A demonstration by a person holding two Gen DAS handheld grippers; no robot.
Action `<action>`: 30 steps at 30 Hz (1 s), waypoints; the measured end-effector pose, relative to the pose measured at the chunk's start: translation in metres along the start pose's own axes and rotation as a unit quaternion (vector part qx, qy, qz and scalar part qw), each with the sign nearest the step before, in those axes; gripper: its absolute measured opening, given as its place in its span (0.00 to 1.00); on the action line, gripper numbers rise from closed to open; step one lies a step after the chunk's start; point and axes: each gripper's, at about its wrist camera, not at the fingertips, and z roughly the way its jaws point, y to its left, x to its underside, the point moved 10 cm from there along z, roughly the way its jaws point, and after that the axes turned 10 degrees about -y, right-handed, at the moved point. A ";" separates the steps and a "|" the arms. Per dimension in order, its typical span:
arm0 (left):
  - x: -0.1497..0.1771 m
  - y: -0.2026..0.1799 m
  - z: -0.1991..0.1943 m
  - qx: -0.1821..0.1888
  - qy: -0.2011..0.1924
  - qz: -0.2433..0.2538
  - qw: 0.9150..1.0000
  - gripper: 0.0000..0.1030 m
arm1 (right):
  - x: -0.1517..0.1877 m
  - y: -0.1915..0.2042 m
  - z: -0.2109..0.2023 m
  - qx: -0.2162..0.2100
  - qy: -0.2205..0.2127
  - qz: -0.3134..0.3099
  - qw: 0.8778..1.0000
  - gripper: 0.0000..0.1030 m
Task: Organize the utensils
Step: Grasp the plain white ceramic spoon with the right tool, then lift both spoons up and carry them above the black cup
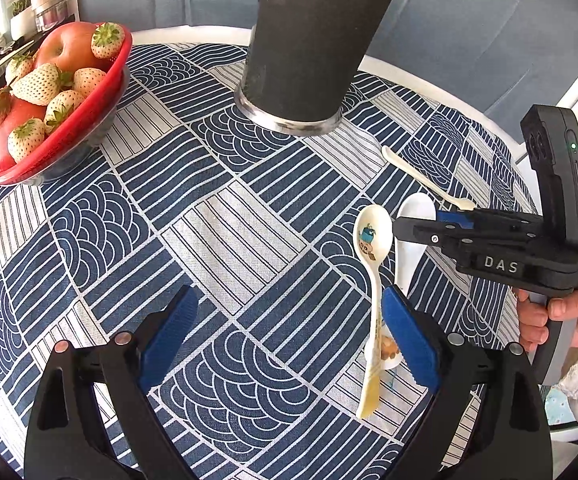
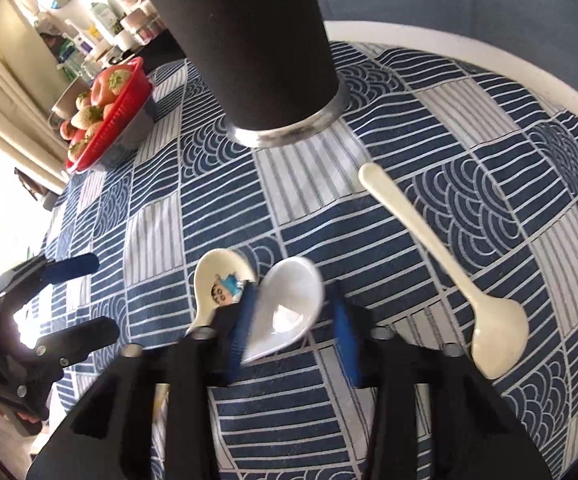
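Red basket (image 1: 49,120) of strawberries sits far left on the counter (image 1: 385,56); the dark holder (image 1: 313,52) stands mid-back. Left gripper (image 1: 289,340) gapes wide beside the cartoon spoon (image 1: 373,264); right gripper (image 2: 293,332) brackets the white spoon (image 2: 285,312), jaws apart. Cream spoon (image 2: 441,264) lies rightmost.

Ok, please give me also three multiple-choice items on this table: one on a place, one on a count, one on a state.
1. Where does the cream spoon lie? A) in the red basket B) in the black holder C) on the tablecloth
2. How many spoons are in view? A) three B) two C) five
3. The left gripper is: A) shut on a spoon B) open C) shut on a strawberry

Key: C, it lies flat on the cloth; A, cream spoon, white spoon and cartoon spoon; B, its fingers stand wide apart.
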 end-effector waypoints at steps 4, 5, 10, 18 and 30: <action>0.001 -0.007 0.001 0.003 0.012 0.006 1.000 0.88 | 0.000 0.003 0.000 0.002 -0.003 0.002 1.000 0.11; 0.002 -0.010 0.002 0.003 0.015 0.011 1.000 0.88 | 0.000 0.003 -0.001 0.002 -0.003 0.007 1.000 0.10; 0.003 -0.024 0.006 0.003 0.028 0.040 0.999 0.88 | -0.010 0.006 -0.012 -0.010 -0.026 0.031 0.999 0.08; 0.001 -0.054 0.005 0.030 0.036 0.071 0.996 0.88 | -0.029 0.021 -0.035 -0.034 -0.072 0.044 0.996 0.08; -0.003 -0.069 0.002 0.065 0.061 0.105 0.990 0.17 | -0.051 0.040 -0.065 -0.082 -0.115 0.099 0.985 0.08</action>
